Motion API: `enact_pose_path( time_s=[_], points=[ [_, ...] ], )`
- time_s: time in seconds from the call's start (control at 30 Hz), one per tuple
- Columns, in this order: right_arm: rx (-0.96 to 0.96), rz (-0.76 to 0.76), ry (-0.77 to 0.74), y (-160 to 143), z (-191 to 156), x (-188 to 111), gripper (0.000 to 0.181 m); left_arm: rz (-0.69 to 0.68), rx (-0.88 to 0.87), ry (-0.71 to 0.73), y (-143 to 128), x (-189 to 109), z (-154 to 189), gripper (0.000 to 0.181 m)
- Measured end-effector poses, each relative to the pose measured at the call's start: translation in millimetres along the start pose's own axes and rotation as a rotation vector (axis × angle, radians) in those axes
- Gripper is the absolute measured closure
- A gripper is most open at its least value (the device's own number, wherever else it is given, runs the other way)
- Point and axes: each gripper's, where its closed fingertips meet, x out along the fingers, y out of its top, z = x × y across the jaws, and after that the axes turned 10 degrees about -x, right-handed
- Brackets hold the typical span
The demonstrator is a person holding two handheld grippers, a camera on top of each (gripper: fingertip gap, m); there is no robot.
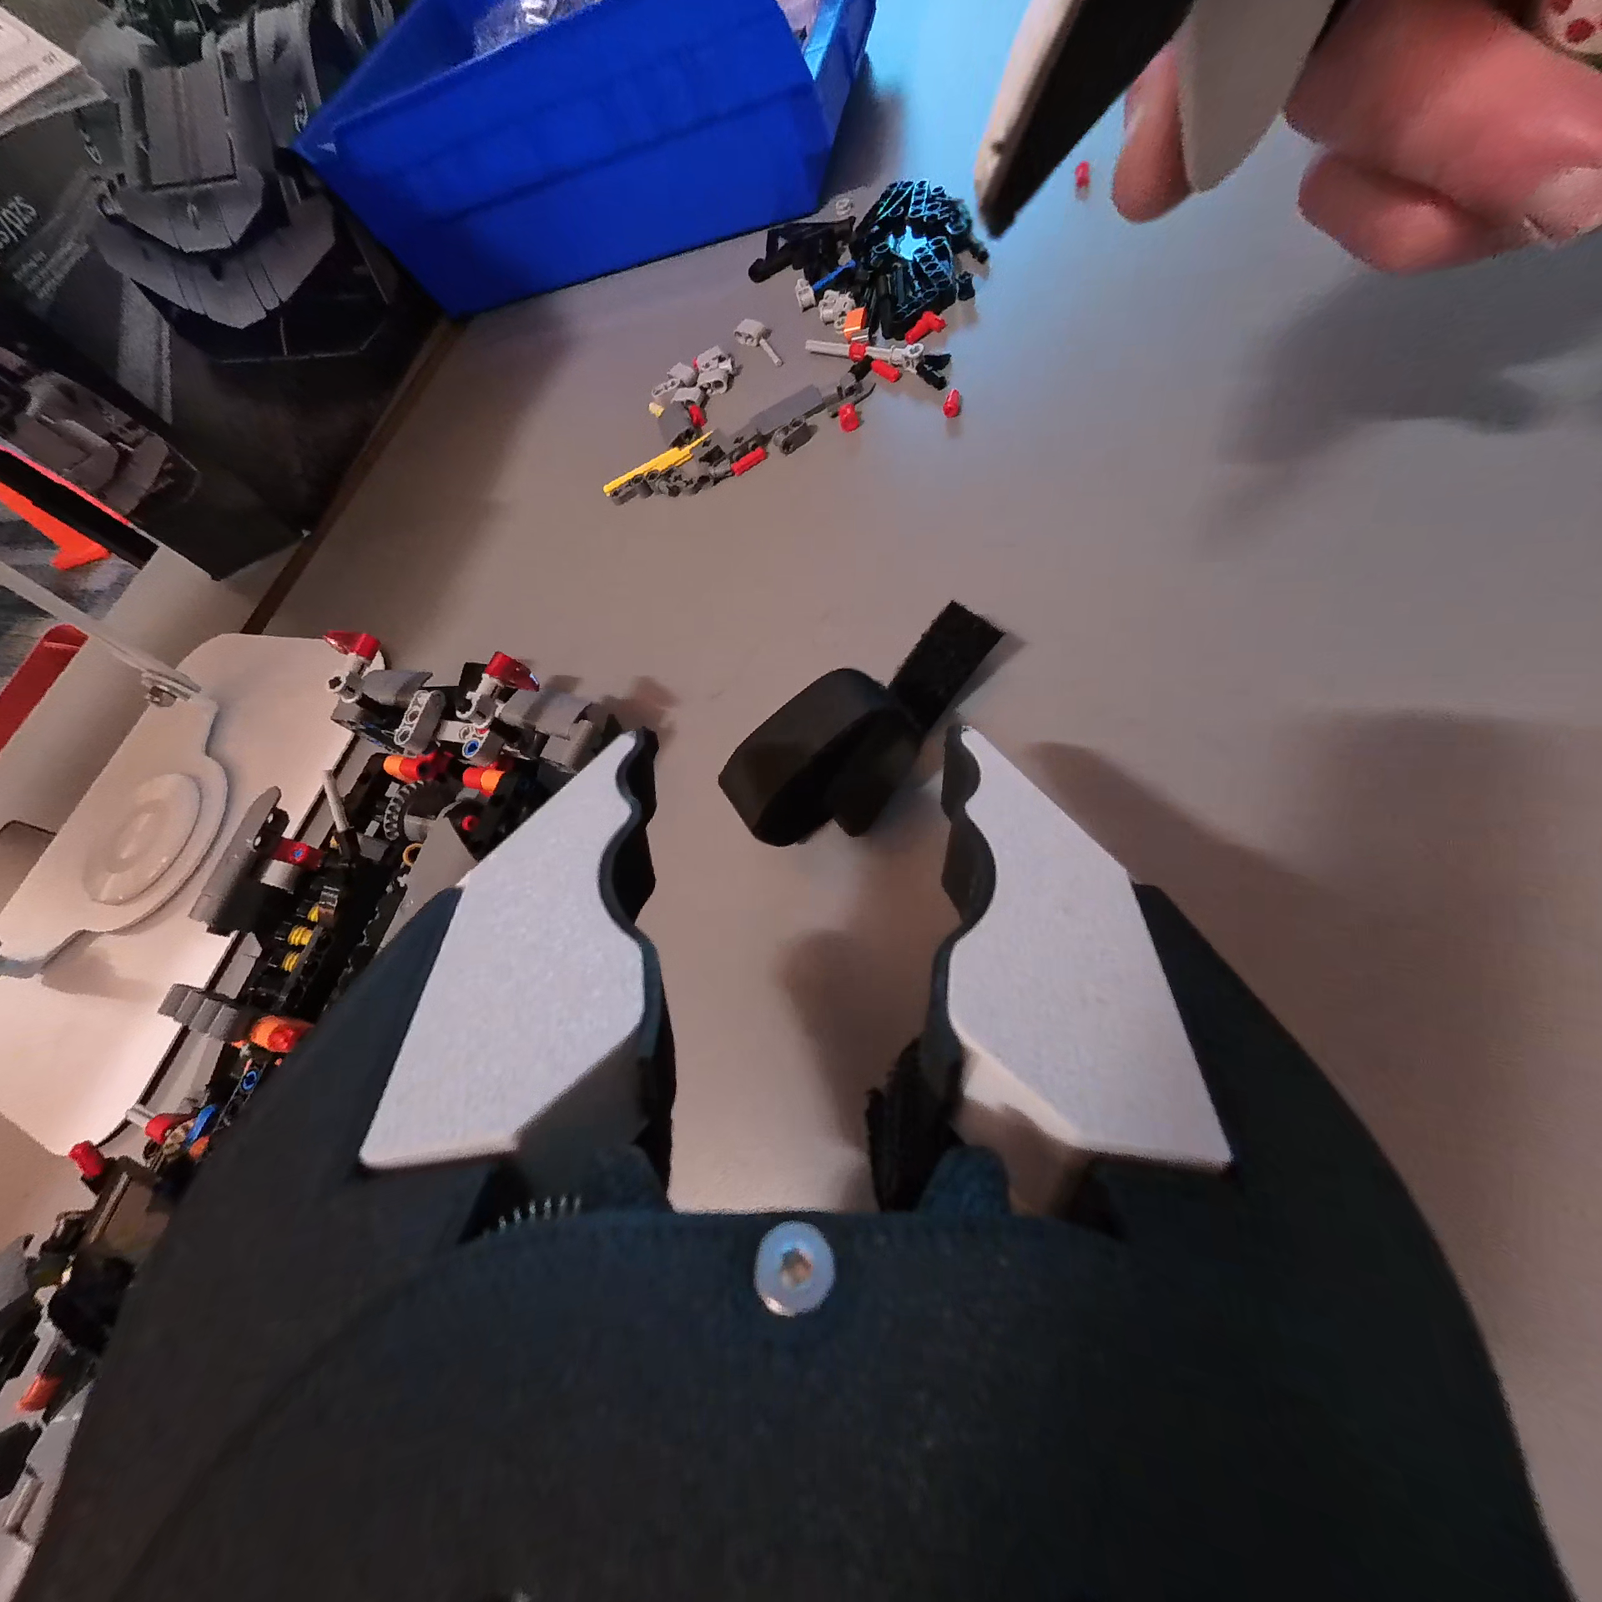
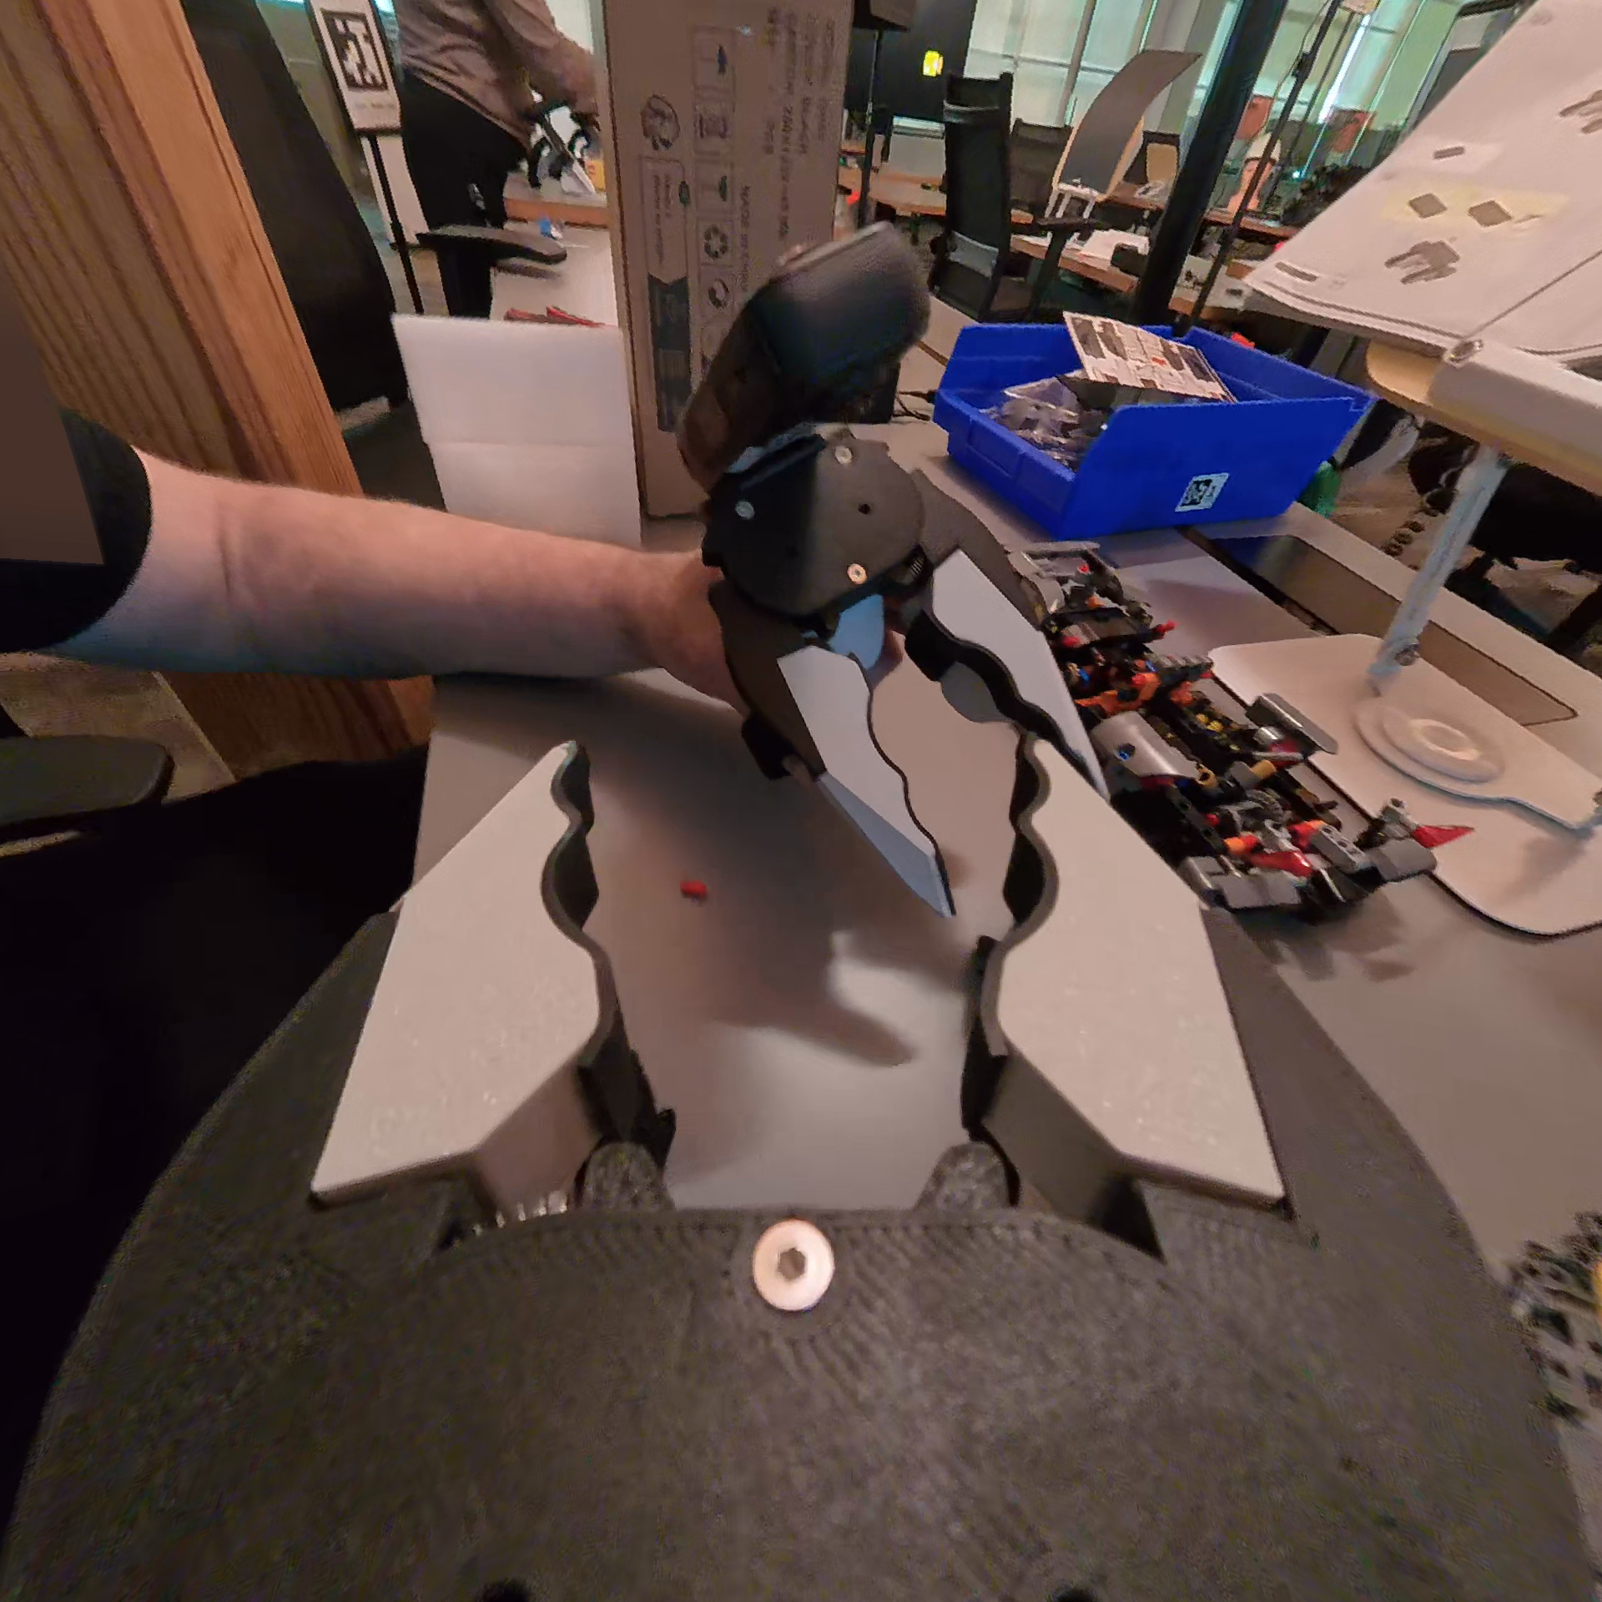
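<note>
Closest to the lens, the left gripper [image 1: 797,745] hangs over the grey table [image 1: 1127,867] with its jaws spread wide and nothing between them. Off the left jaw lies a long brick-built model [image 1: 416,780], dark with red and orange bits, resting partly on a pale flat stand base [image 1: 130,823]. Just ahead of the jaws, nearer the right one, sits a black strap roll [image 1: 823,763] with a loose tail. Farther ahead lies a scatter of loose grey, red and black building pieces [image 1: 823,347], and beyond them to the left a blue bin [image 1: 589,147]. A hand [image 1: 1430,147] shows at the upper right. The right gripper [image 2: 802,763] also has its jaws spread and empty; a small red piece [image 2: 692,888] lies on the table between them, nearer the left jaw. The other gripper reaches in ahead, and the model [image 2: 1214,737] runs off beyond the right jaw.
</note>
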Motion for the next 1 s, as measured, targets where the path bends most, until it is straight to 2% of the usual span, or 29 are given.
enact_pose_path(
  time_s=[0.27,0.47,0.73,0.83,1.0],
  points=[
    [0.016,0.066,0.037,31.8,-27.6,22.6,0.084,-0.009,-0.023,0.0,-4.4,3.7,-4.2,0.115],
    [0.006,0.073,0.112,44.0,-60.1,53.5,0.082,-0.008,-0.042,0.011,-5.8,3.7,-10.3,0.117],
    [0.053,0.141,0.185,72.7,-84.8,89.6,0.08,-0.004,-0.064,0.005,-7.3,4.2,-12.2,0.118],
    [-0.044,0.151,0.162,88.4,-81.0,98.2,0.08,-0.006,-0.07,0.006,-8.6,4.5,-13.6,0.118],
    [-0.031,0.212,0.058,105.7,-43.4,105.7,0.079,-0.005,-0.115,0.025,-12.3,3.6,-23.4,0.119]
  ],
)
